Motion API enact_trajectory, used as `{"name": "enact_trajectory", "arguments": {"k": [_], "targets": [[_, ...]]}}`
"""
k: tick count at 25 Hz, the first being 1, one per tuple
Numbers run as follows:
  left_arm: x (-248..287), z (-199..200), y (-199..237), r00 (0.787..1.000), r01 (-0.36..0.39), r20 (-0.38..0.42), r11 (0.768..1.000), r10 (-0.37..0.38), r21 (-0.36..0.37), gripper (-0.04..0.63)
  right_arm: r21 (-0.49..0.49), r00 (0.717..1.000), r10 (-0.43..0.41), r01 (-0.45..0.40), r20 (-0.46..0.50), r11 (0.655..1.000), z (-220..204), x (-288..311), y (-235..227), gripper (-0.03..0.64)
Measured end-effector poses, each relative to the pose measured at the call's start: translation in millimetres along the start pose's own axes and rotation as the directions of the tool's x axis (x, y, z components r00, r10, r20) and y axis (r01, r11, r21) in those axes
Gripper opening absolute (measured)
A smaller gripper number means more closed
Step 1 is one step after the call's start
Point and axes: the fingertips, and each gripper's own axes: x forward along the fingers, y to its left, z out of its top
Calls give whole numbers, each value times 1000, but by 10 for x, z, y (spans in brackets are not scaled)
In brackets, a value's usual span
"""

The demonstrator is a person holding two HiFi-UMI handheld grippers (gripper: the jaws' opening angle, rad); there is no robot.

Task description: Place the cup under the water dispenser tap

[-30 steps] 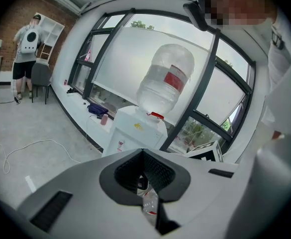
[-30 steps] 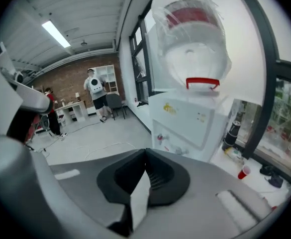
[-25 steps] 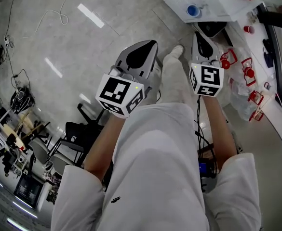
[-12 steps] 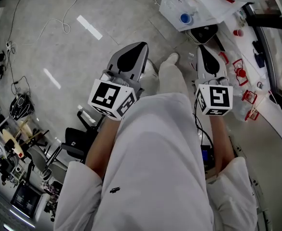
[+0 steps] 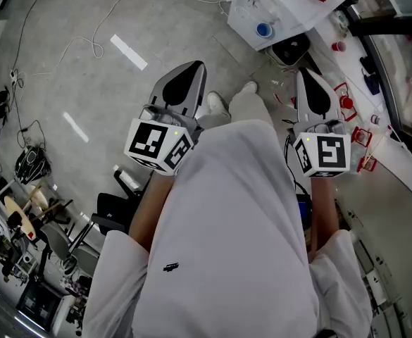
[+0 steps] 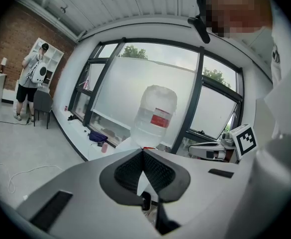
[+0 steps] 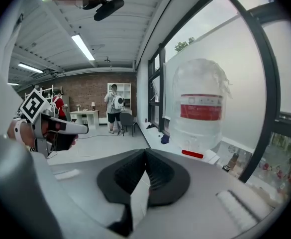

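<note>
Your left gripper (image 6: 143,152) and right gripper (image 7: 145,152), both closed on nothing, point at the water dispenser (image 7: 201,103), apparently squaring up to it; the cup is in neither, and no view clearly shows it.

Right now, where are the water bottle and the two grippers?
water bottle (image 7: 200,107): right gripper view, on its red label.
left gripper (image 6: 142,151): left gripper view, where its fingers meet.
right gripper (image 7: 145,150): right gripper view, where its fingers meet.

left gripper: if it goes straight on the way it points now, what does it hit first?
Likely the water dispenser, near where its bottle sits, just above the left gripper's shut fingers. Nothing nearer shows in that line; depth is unclear.
</note>
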Motion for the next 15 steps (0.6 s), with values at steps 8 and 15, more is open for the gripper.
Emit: {"name": "enact_trajectory", "arguments": {"k": [8,15], "targets": [[-164,148,-41,999,-9,46,999,8,32,2,8,999,32,-33,38,999,75,-156,135,11],[-226,203,-85,998,-20,62,998,17,57,2,36,996,33,-36,80,999,154,-220,134,11]]}}
